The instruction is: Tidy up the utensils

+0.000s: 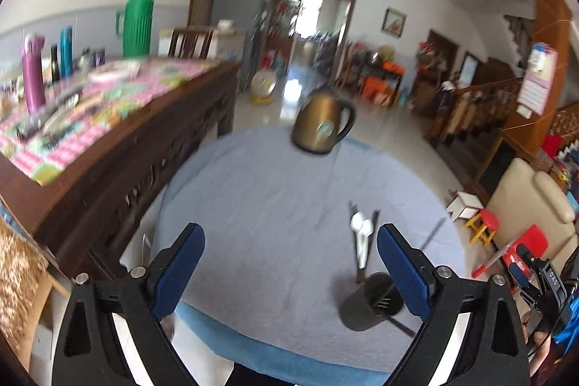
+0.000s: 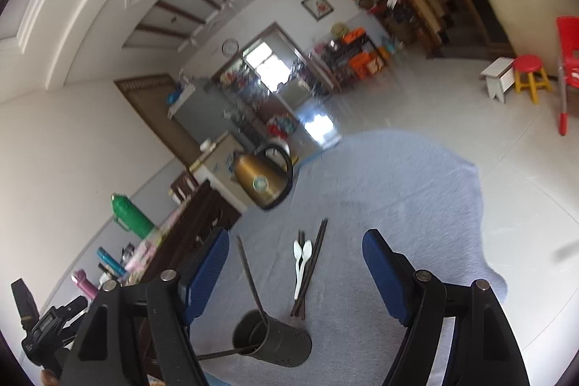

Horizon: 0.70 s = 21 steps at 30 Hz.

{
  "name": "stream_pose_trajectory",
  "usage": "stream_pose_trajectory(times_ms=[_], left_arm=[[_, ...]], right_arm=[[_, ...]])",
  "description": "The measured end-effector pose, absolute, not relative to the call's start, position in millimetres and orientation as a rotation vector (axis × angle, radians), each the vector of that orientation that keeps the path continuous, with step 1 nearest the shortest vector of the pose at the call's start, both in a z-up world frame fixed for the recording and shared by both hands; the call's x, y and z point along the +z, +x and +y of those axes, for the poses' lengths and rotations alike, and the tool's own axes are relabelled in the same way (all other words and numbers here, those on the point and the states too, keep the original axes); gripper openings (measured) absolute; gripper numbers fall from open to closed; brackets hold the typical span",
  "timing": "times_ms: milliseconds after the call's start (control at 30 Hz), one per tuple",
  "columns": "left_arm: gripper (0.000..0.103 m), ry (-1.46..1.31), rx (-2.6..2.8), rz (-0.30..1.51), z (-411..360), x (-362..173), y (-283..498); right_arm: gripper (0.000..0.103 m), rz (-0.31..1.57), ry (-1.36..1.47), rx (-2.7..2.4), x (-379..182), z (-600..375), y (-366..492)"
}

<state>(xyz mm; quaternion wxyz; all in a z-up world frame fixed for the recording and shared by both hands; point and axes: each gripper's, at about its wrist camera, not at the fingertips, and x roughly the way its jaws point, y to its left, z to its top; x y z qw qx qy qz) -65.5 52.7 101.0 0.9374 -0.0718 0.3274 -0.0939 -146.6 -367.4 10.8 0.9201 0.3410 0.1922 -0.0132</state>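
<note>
Fingers of both grippers, left [image 1: 289,263] and right [image 2: 295,270], are spread wide, holding nothing. Below them a dark utensil holder [image 2: 271,337] with two chopsticks sits on the blue-covered desk [image 2: 398,198]; white spoons [image 2: 301,259] lie just beyond, kettle [image 2: 262,178] farther off.

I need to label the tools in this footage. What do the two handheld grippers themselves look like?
Both match. The left gripper and right gripper each have two black angular plastic arms with triangular cut-outs and round silver bolts at the joints. Each finger carries a long, textured blue pad. No cables or sleeves are visible.
</note>
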Motion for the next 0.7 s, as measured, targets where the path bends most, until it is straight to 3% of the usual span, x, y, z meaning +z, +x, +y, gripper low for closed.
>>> stream_pose_trajectory(times_ms=[67,133,233,300,367,700], left_arm=[[0.096,-0.153,-0.189,0.711,52.3,82.3,-49.3],[0.096,-0.158,-0.180,0.755,53.3,62.5,-33.8],[0.092,-0.158,-0.169,0.805,49.1,35.8,-4.3],[0.070,-0.146,-0.163,0.844,44.6,19.1,15.4],[0.055,-0.132,-0.174,0.898,38.6,0.6,34.5],[0.054,-0.129,-0.355,1.002,-32.5,-39.4,118.2]], right_arm=[[0.069,0.452,0.705,-0.011,-7.1,-376.1,-118.6],[0.054,0.516,0.728,0.026,-30.4,-385.3,-86.8],[0.044,0.619,0.745,0.052,-56.8,-390.0,-39.2],[0.040,0.686,0.748,0.069,-76.2,-391.2,-7.6],[0.040,0.728,0.743,0.085,-91.2,-385.8,20.2],[0.040,0.792,0.812,0.148,-134.2,-356.1,97.3]])
